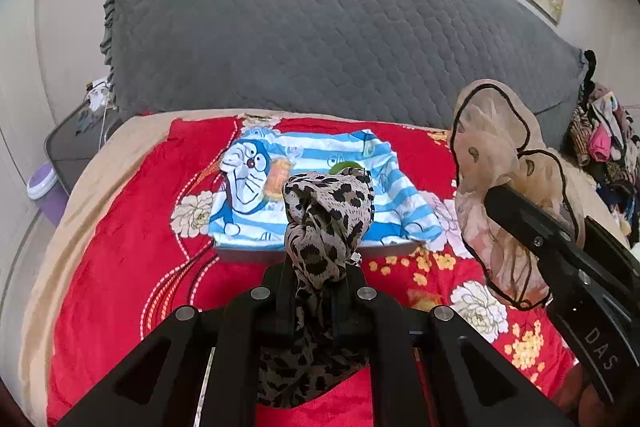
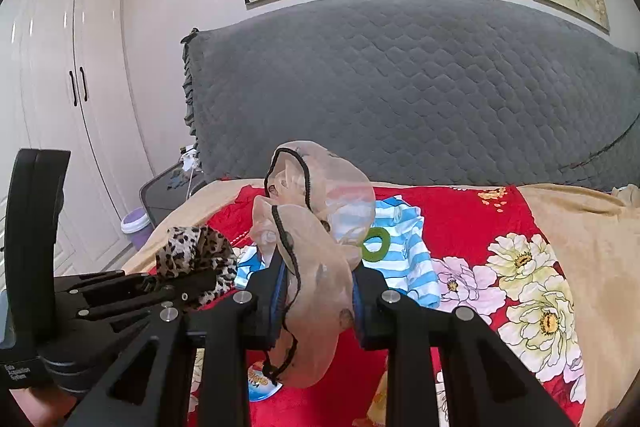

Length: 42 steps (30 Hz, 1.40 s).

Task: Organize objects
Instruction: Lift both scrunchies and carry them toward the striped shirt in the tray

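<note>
A leopard-print piece of thin fabric is pinched between the closed fingers of the black left gripper, bunched above the jaws with its tail hanging below them. Beside it, a sheer beige fabric piece with a black wavy edge is clamped in the nearly closed jaws of the black right gripper, billowing up above the fingers and trailing down beneath them. Both pieces are held up over the bed, close side by side.

Under them lies a folded blue-and-white striped child's shirt with a cartoon cat face, flat on a red plush blanket printed with white and yellow flowers. A green ring shape shows on the shirt. The blanket covers a tan bedspread, backed by a grey quilted headboard.

A lilac bin with a white rim stands on the floor by the bed; its contents cannot be made out. The right gripper's body bears the letters "DAS"; a small white label on the left gripper is too blurred to read.
</note>
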### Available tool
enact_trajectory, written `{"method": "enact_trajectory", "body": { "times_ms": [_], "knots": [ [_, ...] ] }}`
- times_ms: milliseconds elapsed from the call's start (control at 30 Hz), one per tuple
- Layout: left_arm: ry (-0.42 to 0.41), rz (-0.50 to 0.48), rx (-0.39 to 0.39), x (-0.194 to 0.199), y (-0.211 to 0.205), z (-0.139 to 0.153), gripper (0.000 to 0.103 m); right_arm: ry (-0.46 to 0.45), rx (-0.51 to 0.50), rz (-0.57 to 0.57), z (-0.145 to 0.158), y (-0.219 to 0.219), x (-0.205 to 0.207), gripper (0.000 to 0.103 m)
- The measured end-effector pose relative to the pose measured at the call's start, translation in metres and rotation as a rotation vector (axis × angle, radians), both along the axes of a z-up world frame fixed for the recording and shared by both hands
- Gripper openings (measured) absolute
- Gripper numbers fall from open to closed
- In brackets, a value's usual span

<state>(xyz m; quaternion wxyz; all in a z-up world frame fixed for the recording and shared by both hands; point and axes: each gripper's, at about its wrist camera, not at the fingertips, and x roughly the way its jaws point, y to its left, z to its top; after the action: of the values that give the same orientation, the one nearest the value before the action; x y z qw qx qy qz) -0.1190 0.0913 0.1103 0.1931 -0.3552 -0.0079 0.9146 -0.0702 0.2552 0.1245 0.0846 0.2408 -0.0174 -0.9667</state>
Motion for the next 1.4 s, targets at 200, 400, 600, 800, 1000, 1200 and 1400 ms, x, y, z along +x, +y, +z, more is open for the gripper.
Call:
{"method": "enact_trajectory", "body": {
  "times_ms": [200,400,600,800,1000,1200,1400],
  "knots": [
    [0.006,0.001,-0.003,-0.017,0.01,0.0,0.011,0.007,-0.004,0.0,0.003,0.002,-0.014,0.027],
    [0.019,-0.004,-0.008,-0.034,0.021,0.0,0.012,0.016,0.011,0.001,0.002,0.005,-0.027,0.027],
    [0.016,0.003,0.011,-0.053,0.03,-0.001,0.012,0.003,0.011,-0.002,-0.004,0.01,-0.043,0.027],
    [0.016,0.004,0.004,-0.067,0.038,-0.004,0.012,-0.005,0.023,0.002,-0.008,0.01,-0.057,0.027],
    [0.012,0.019,0.006,-0.081,0.037,-0.008,0.012,-0.021,0.026,0.008,-0.014,0.01,-0.072,0.027],
    [0.007,0.023,0.024,-0.095,0.038,-0.006,0.012,-0.022,0.033,0.003,-0.017,0.012,-0.082,0.027],
    [0.021,0.018,0.018,-0.106,0.039,-0.003,0.012,-0.018,0.027,-0.008,-0.017,0.018,-0.092,0.028]
  ]
}}
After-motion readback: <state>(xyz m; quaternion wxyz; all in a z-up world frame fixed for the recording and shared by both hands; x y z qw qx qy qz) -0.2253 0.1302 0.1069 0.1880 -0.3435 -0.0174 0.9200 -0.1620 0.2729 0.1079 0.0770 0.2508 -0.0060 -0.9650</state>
